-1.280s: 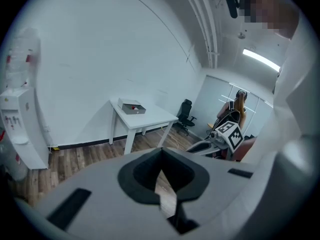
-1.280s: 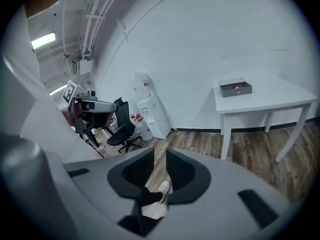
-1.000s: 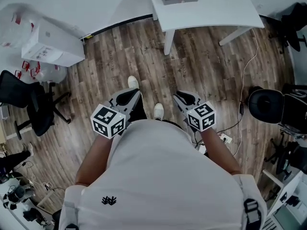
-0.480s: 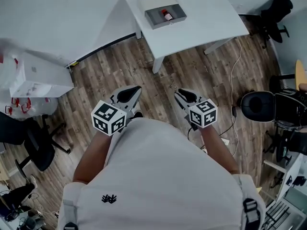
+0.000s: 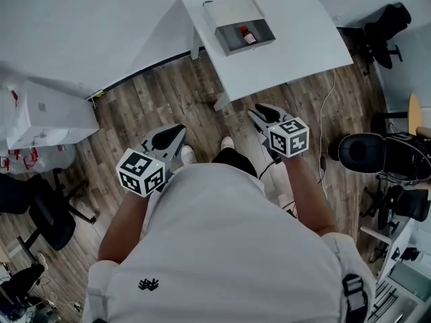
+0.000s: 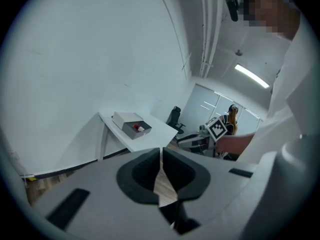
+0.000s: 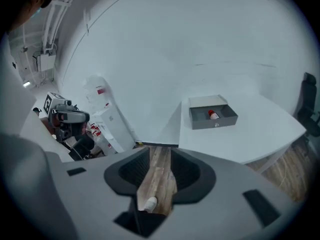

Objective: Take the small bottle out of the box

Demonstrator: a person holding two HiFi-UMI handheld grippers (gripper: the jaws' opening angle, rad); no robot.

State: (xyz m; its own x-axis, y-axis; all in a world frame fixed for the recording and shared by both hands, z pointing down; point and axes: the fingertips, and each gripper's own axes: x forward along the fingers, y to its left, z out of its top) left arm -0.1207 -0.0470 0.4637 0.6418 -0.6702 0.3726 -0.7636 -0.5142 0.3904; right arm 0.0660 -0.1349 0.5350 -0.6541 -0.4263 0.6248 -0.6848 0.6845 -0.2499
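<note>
A grey box with its drawer pulled open stands on the white table. In the drawer lies the small bottle, brown with a red cap. The box and bottle are far ahead in the right gripper view, and the box is also far off in the left gripper view. My right gripper hangs above the floor just short of the table's near edge. Its jaws are opening with nothing between them. My left gripper is lower left, its tips together and empty.
The table's legs stand just ahead of my feet. A white carton lies on the wooden floor at left, with a black chair below it. Another black chair and a cable are at right.
The person has stepped toward the table, so the box and bottle sit nearer. The right gripper has moved forward to the table's edge. The left gripper has dropped back to the left.
</note>
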